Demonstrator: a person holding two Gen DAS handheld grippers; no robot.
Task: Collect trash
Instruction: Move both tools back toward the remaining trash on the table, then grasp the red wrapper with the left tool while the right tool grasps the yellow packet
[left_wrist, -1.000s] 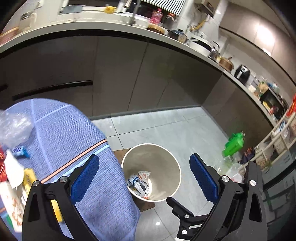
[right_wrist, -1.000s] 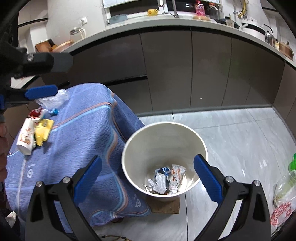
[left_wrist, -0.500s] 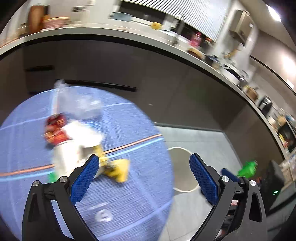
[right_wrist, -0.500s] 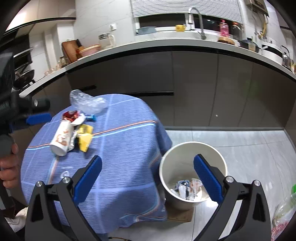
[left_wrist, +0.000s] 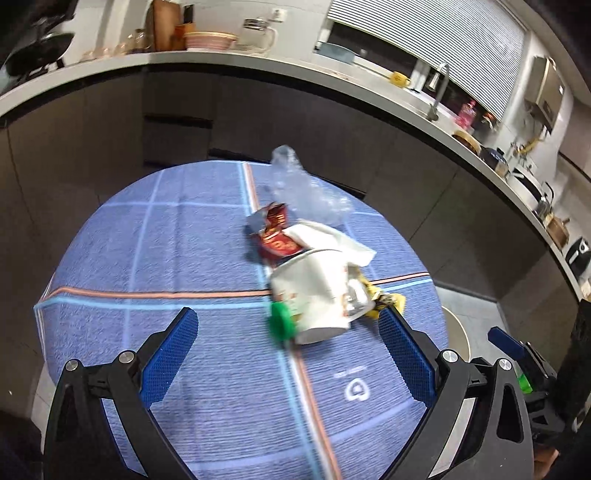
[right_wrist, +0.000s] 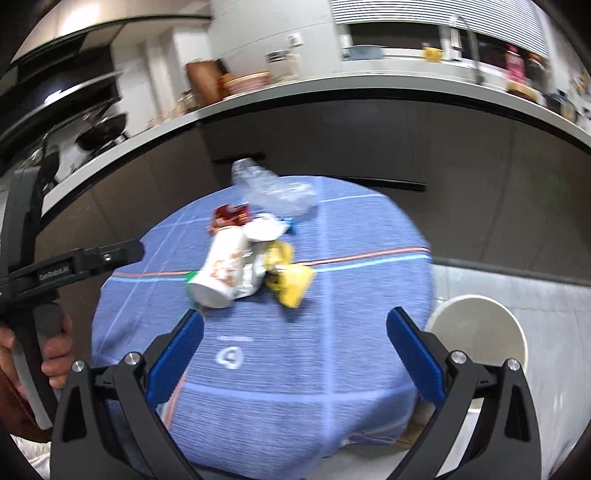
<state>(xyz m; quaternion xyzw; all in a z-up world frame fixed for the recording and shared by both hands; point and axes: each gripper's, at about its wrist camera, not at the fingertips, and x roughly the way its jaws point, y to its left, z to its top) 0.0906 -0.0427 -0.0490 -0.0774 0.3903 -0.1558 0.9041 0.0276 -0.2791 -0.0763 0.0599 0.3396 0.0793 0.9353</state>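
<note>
Step in hand: both tools are aimed at the litter heap, apparently lining up the next pick; nothing is held.
Left gripper: jaws spread wide and empty, above the near half of the tabletop, with the heap just ahead and slightly right of centre.
Right gripper: jaws also spread wide and empty, above the near edge of the blue checked cloth.
Trash pile: a white paper cup lies on its side in the middle of the tabletop, a green lid at its near end. A red wrapper and a white tissue touch it on the far side, a yellow wrapper on the right, and a crumpled clear plastic bag lies beyond.
Bin: a white round bin on the floor, just right of the table, open-topped. Its contents do not show from here.
Next move, as I judge it: bring one open tool down over the cup, the nearest and firmest piece, and close across its body. Its thin wall may crush, and the loose wrappers leaning on it may slide.
Blur: both views are smeared, so fine print and small scraps cannot be read.
</note>
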